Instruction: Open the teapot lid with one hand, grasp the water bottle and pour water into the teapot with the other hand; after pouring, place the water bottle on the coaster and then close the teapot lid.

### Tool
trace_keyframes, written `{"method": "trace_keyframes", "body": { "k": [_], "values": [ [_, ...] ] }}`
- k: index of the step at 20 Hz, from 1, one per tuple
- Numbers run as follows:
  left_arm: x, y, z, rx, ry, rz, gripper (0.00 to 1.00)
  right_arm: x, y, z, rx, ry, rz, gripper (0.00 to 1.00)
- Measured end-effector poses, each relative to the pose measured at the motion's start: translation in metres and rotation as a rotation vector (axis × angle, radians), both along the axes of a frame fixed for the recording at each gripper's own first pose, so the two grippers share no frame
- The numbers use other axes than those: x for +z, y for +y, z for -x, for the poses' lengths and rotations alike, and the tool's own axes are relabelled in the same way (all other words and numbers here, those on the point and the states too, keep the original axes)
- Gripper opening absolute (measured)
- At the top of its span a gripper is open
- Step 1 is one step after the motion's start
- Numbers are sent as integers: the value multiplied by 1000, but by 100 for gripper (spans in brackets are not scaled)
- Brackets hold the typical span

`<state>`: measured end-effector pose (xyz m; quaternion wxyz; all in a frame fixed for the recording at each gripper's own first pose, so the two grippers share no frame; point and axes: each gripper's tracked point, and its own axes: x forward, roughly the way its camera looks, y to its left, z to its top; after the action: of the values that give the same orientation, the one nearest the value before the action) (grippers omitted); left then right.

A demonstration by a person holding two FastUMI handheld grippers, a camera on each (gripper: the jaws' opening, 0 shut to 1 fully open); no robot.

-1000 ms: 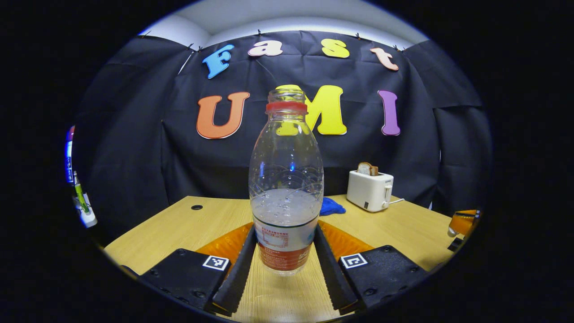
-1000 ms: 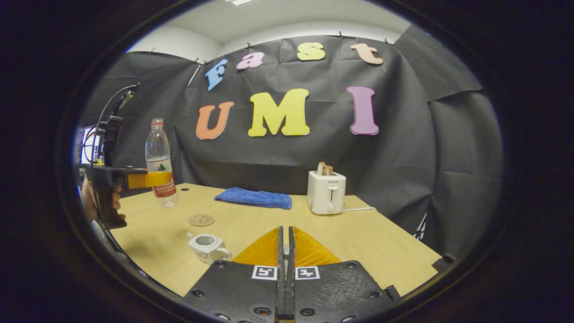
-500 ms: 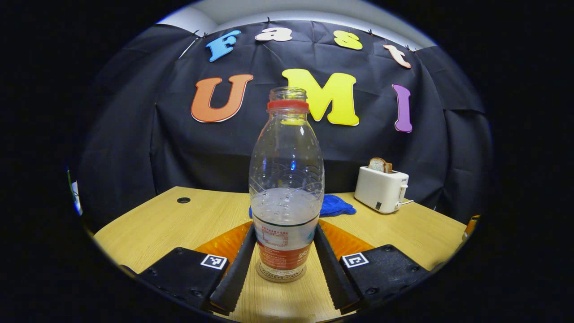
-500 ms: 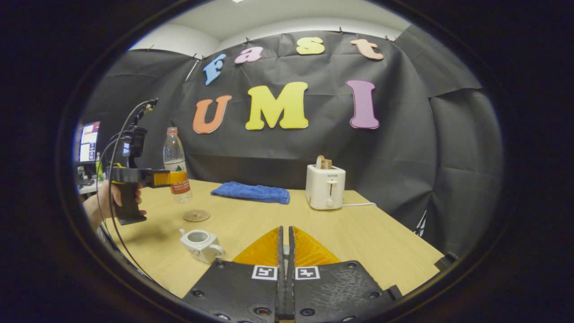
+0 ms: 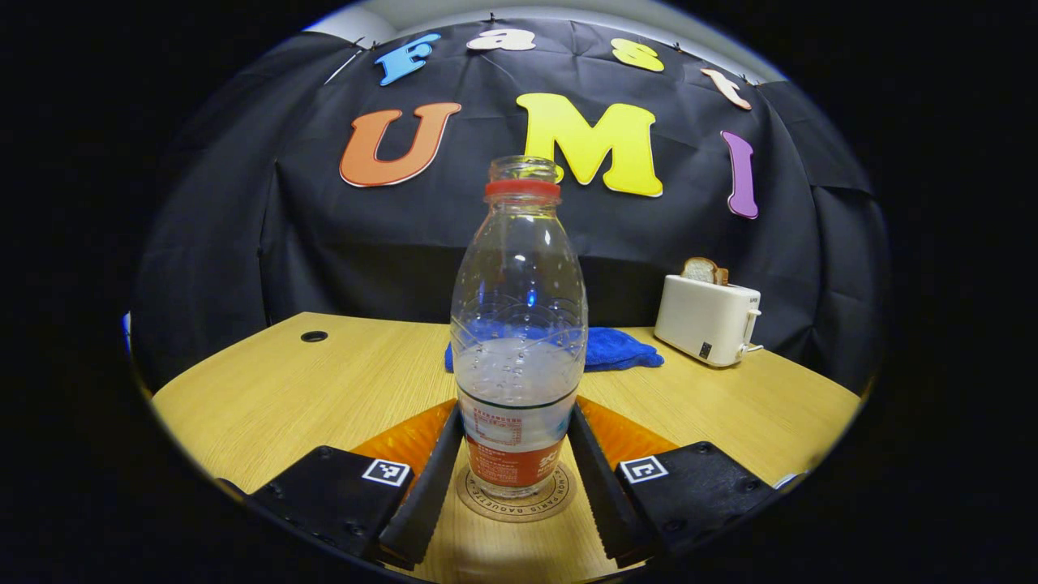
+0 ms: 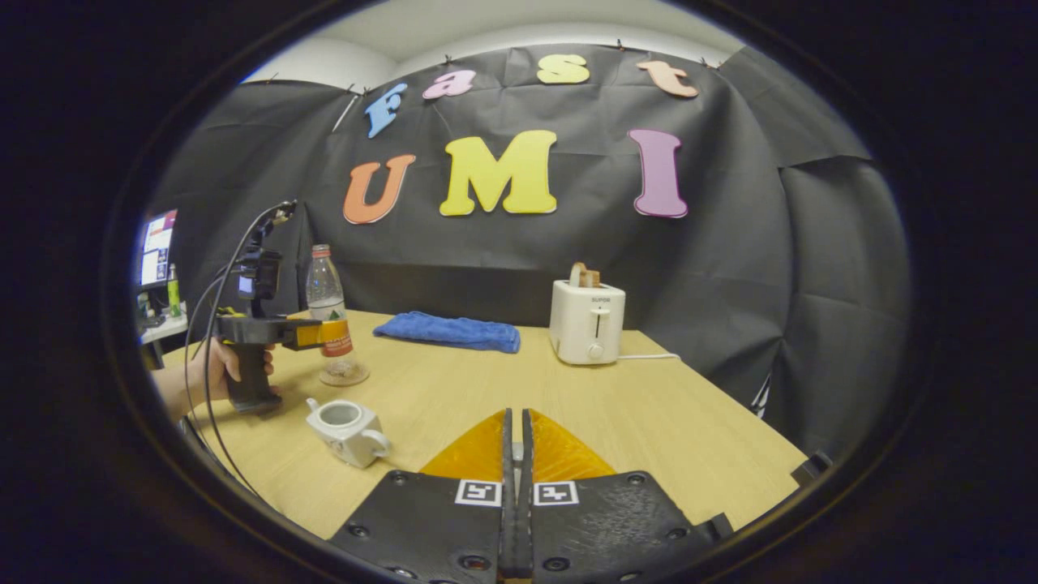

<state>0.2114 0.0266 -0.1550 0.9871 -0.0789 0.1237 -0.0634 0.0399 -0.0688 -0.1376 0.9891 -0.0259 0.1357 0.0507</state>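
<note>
Both left gripper fingers clamp the bottle upright on the coaster, ready for release; right gripper is closed, contents hidden; teapot, near left, stands lidless

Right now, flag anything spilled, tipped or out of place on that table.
Nothing spilled or tipped. The water bottle stands upright on the coaster, held by the left gripper. The teapot sits open with no lid on it; the right gripper is shut, and whether it holds the lid cannot be told.
</note>
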Motion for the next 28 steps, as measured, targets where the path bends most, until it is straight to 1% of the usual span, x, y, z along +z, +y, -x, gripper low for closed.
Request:
{"method": "trace_keyframes", "body": {
  "k": [6, 9, 12, 14, 17, 19, 22, 24, 28],
  "values": [
    [-1, 2, 0, 10, 0, -11, 80, -2, 2, -1, 3, 5, -3, 0],
    [0, -2, 1, 0, -1, -10, 93, -2, 2, 0, 5, 3, -3, 0],
    [-3, -3, 3, -10, 15, -11, 94, -1, 2, 2, 3, 0, -3, 0],
    [-1, -3, 6, -8, 15, -1, 98, 0, 2, 3, 4, -2, -2, 0],
    [-2, -5, 12, -15, 17, 16, 98, 0, 5, 5, 10, -3, -4, 0],
    [-4, -1, 20, -6, 33, 11, 98, 2, 8, 5, 18, -4, -9, 0],
    [-4, 16, 48, 36, 45, 16, 98, 6, 20, 5, 42, -13, -17, 0],
    [5, 32, 75, 74, 39, 20, 98, 11, 34, 2, 72, -22, -18, 0],
    [35, 76, 128, 172, -11, -47, 98, 19, 83, -7, 183, -34, -52, 0]
  ]
}}
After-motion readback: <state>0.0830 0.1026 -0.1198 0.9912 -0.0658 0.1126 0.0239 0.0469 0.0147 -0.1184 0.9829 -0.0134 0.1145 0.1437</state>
